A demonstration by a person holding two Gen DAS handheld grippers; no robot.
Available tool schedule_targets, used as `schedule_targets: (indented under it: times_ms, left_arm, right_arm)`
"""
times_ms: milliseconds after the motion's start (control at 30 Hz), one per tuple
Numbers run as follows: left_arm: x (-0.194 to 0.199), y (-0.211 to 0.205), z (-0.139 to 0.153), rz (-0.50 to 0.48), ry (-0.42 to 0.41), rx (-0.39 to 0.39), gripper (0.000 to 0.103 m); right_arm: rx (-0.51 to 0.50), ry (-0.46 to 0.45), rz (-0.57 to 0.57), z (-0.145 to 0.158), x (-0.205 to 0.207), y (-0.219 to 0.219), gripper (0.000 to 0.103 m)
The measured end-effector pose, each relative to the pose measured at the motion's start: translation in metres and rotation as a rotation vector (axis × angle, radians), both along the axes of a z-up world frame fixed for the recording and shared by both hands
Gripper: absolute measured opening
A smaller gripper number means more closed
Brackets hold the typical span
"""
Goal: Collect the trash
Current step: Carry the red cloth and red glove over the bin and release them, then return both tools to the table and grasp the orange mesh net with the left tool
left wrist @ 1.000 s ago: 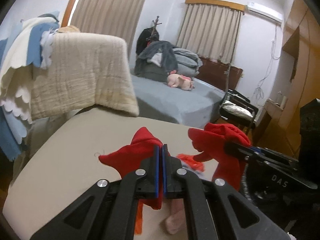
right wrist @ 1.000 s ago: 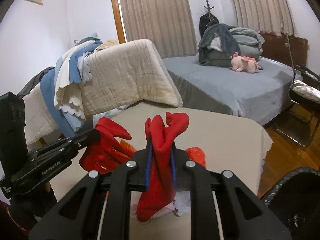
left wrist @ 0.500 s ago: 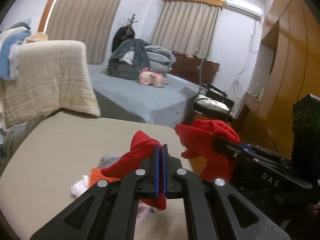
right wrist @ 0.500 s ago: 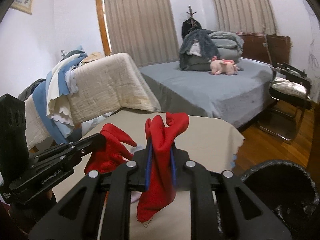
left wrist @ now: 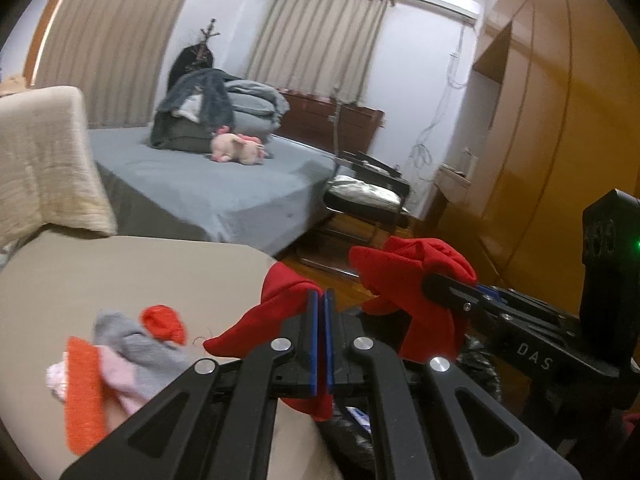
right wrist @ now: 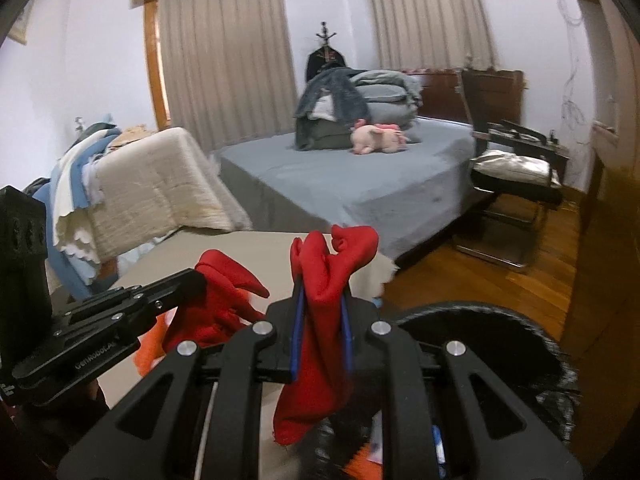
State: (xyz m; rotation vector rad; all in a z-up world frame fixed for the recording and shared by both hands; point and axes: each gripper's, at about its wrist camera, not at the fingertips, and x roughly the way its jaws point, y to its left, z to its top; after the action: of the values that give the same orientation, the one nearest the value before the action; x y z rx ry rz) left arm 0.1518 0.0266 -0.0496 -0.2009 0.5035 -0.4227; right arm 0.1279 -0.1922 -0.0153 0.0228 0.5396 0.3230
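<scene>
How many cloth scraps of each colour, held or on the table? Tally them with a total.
Red: 3, left-held cloth, right-held cloth, table scrap
Orange scrap: 1
Grey scrap: 1
Pink scrap: 1
Total: 6

Left gripper [left wrist: 319, 304] and right gripper [right wrist: 321, 292] – jaws clamped, side by side

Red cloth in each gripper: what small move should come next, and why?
Probably carry both a little further over the black bin, then let go. The right gripper grips a red cloth hanging at the bin's rim; the left gripper holds its red cloth just beside.
</scene>
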Motion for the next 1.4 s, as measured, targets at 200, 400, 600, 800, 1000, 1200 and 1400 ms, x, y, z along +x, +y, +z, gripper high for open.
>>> schedule_targets:
  times_ms: [200,400,600,800,1000,1200,1400]
  left_arm:
    - [0.004,-0.034,-0.005,-0.073,0.015,-0.006,0.003]
    - [0.012,-0.066,-0.012,-0.132,0.03,0.001,0.003]
    - [0.019,-0.096,-0.013,-0.192,0.041,0.002,0.003]
    - [0.026,-0.117,-0.018,-0.237,0.047,0.011,0.004]
    - [0.023,-0.106,-0.029,-0.219,0.081,-0.005,0.05]
    - [0.012,-0.073,-0.027,-0.112,0.055,0.07,0.078]
    - [-0.003,-0.022,-0.025,0.03,0.036,0.15,0.094]
  right_arm:
    - [-0.016,0.005,-0.077,-0.006,-0.008,-0.035,0.015]
    - [-0.022,0.025,-0.146,-0.017,-0.01,-0.064,0.015]
    - [-0.031,0.042,-0.201,-0.026,-0.011,-0.085,0.015]
    - [-0.053,0.071,-0.258,-0.042,-0.011,-0.105,0.023]
    - [-0.071,0.078,-0.34,-0.052,-0.015,-0.119,0.063]
    - [-0.044,0.034,-0.355,-0.046,-0.023,-0.116,0.094]
    - [-0.018,0.035,-0.268,-0.04,-0.017,-0.082,0.097]
